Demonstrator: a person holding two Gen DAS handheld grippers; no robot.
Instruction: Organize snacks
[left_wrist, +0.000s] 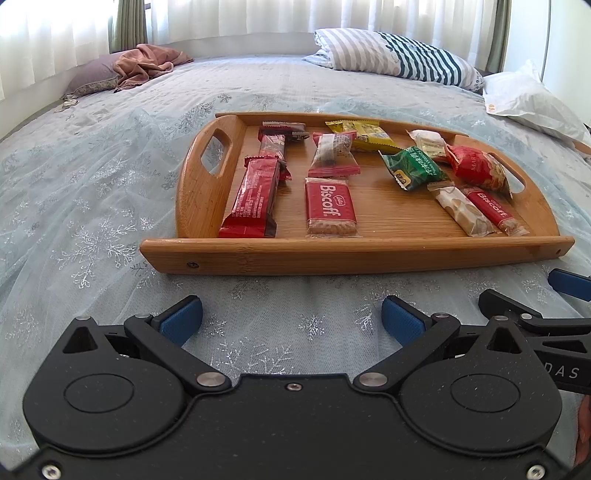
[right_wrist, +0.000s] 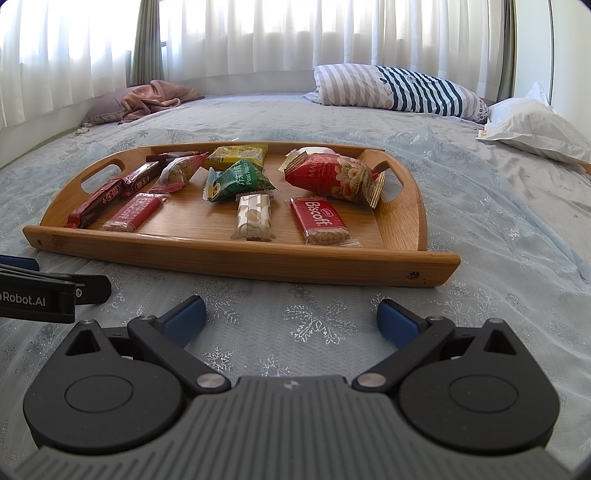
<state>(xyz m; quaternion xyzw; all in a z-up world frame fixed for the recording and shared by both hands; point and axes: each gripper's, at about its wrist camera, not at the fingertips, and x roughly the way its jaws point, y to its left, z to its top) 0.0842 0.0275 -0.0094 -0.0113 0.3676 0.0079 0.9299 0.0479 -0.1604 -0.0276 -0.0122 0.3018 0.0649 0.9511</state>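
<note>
The wooden tray (left_wrist: 354, 254) lies flat on the pale blue bedspread (left_wrist: 92, 206), and everything here is placed against it. Left of the tray's near rail, the left gripper (left_wrist: 291, 319) is held low and level over the bedspread, pointing at the tray, short of the rail and not touching it; its blue fingertips (left_wrist: 181, 319) stand wide apart with nothing between them.

On the tray's left side, by the cut-out handle, three dark red bars (left_wrist: 255, 199) lie in a line running from the near rail to the far rail. Just right of them a Biscoff biscuit (left_wrist: 330, 210) lies near the front, with a clear-and-red packet (left_wrist: 334, 155) behind it and a yellow packet (left_wrist: 365, 136) by the far rail. Right of centre sits a green pea packet (right_wrist: 238, 181), with a cream-patterned wafer pack (right_wrist: 255, 218) in front of it. Farther right a second Biscoff biscuit (right_wrist: 319, 221) lies near the front, and a puffed red nut bag (right_wrist: 332, 177) rests behind it, next to the right handle.

The right gripper (right_wrist: 291, 319) is likewise low and level before the tray's near rail, toward its right half, clear of the wood, its jaws spread wide and empty. The two grippers sit side by side, close together.
</note>
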